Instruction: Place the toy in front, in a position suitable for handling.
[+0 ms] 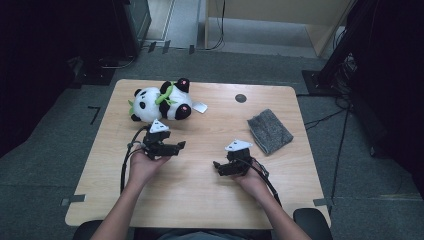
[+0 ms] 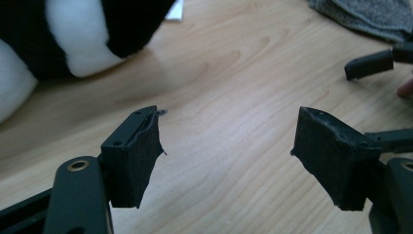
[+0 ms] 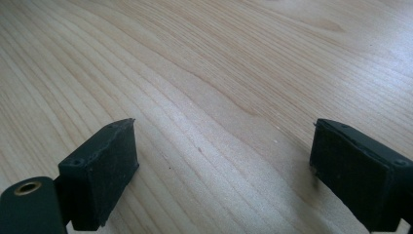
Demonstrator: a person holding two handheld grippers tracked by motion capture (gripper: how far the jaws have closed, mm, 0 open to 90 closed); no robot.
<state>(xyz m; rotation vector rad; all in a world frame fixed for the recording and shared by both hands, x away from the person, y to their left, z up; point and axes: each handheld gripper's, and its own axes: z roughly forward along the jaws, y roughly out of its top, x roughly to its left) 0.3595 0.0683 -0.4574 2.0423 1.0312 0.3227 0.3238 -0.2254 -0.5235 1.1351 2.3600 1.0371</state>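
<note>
Jaws of the left gripper (image 2: 226,141) stand wide apart with nothing between them but bare wood; its black pads (image 2: 139,156) are frayed at the edges. The right gripper (image 3: 224,161) is likewise spread wide over plain wood grain, holding nothing. In the high view the left gripper (image 1: 172,146) sits in the person's left hand (image 1: 145,165) just in front of the panda plush (image 1: 160,102), close to it but not touching. The right gripper (image 1: 222,167), in the right hand (image 1: 250,177), points toward the left one across the middle of the table (image 1: 200,200).

The panda lies on its side near the far left part of the table, a green band around its neck and a white tag (image 1: 200,107) just beside its foot. A grey cloth (image 1: 270,131) lies crumpled toward the right, well apart from the panda and near the right gripper. A small dark disc (image 1: 240,98) is set in the wood near the far edge.

The light wooden tabletop has rounded corners and much bare surface between and ahead of the grippers. Grey carpet (image 1: 45,165) surrounds it, with cables (image 1: 320,120) on the floor at the right.
</note>
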